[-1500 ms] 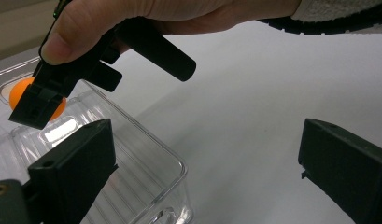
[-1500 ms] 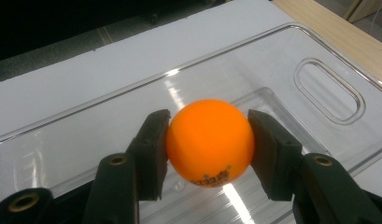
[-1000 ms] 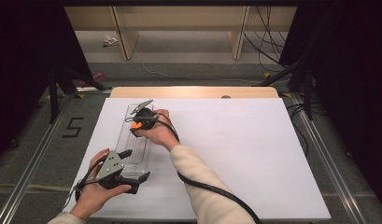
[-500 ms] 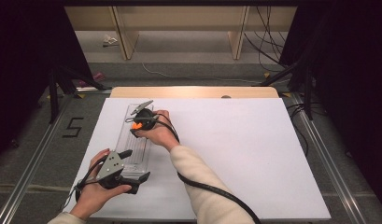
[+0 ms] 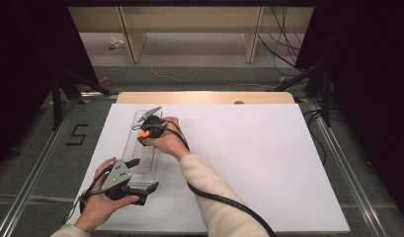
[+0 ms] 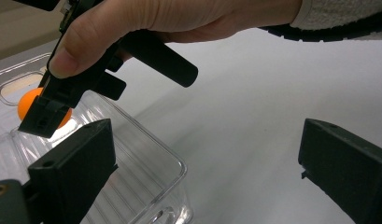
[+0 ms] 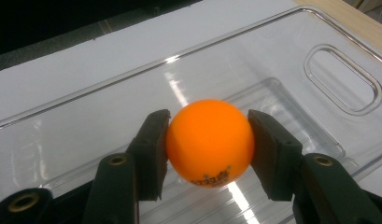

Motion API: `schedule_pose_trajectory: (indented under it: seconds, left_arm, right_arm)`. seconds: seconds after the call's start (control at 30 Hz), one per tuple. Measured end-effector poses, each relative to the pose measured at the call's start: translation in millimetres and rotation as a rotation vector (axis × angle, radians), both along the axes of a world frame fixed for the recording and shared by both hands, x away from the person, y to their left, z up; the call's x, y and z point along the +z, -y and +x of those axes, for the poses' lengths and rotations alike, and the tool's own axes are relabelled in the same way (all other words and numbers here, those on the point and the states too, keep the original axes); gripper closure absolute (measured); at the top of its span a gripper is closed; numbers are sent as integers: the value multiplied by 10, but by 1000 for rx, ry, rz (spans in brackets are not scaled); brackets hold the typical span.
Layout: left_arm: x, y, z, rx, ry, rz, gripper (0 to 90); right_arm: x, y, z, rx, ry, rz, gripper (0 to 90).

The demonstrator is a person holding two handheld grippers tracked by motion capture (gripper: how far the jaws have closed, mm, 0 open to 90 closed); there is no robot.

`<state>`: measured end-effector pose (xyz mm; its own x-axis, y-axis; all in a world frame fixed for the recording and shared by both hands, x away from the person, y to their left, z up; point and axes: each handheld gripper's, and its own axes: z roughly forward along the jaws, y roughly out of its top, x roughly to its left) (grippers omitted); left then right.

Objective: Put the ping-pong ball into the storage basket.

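White sheeting is covering the tabletop [image 5: 268, 163], with a clear plastic tray [image 5: 140, 153] lying at its left. The right gripper [image 7: 209, 140] is pinching an orange ball [image 7: 209, 140] over the tray's far end; it should be lowered close before being let go. The left gripper [image 6: 202, 168], jaws spread, is bracing the near end.

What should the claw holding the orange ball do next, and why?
Probably lower the ball a little and let go. The right claw grips it just above the clear tray, and the left claw stands open around the tray's near corner, seemingly to steady it.
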<state>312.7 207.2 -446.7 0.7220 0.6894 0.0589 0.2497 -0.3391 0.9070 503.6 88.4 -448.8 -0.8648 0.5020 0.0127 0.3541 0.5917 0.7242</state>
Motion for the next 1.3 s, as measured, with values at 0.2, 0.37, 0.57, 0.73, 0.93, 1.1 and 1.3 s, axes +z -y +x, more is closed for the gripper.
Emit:
schedule_pose_trajectory:
  seconds: [0.2, 0.37, 0.57, 0.73, 0.93, 1.1, 1.3]
  left_arm:
    - [-1, 1, 0, -1, 0, -1, 35]
    - [-3, 3, -1, -2, -3, -3, 35]
    - [-1, 0, 0, -1, -1, -1, 36]
    - [-1, 2, 0, -1, -1, -1, 35]
    - [-1, 0, 0, -1, -1, -1, 35]
    - [-1, 1, 0, -2, -1, -1, 36]
    - [0, 0, -1, -1, 0, -1, 36]
  right_arm:
    - [5, -11, -1, -1, -3, -1, 511]
    - [-2, -14, -4, 2, -6, -4, 511]
    - [-21, -17, 2, 13, 2, -8, 511]
    - [-20, -20, -1, 10, -3, -8, 509]
    - [-22, -20, -1, 11, -4, -4, 500]
    - [-26, -21, -1, 11, -5, 0, 405]
    - [-22, -30, -17, 3, 3, 17, 304]
